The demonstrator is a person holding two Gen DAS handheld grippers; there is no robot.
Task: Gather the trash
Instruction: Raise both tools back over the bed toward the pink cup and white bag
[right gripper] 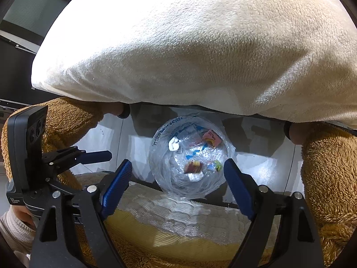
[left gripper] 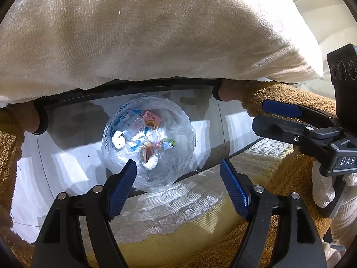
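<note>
A clear plastic trash bag (left gripper: 149, 143) (right gripper: 189, 156), open and holding colourful wrappers, lies on the floor just ahead of both grippers. The left gripper (left gripper: 178, 174) and right gripper (right gripper: 176, 174) are spread wide, holding nothing, beneath a cream pillow (left gripper: 156, 33)

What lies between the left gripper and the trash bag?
Nothing: in the left wrist view, the left gripper, jaws open, faces the trash bag directly.

Left gripper (left gripper: 178, 192): black frame, blue ribbed pads, silver screws.
Right gripper (right gripper: 176, 192): same; cream knitted cuff (left gripper: 321, 189) behind.
</note>
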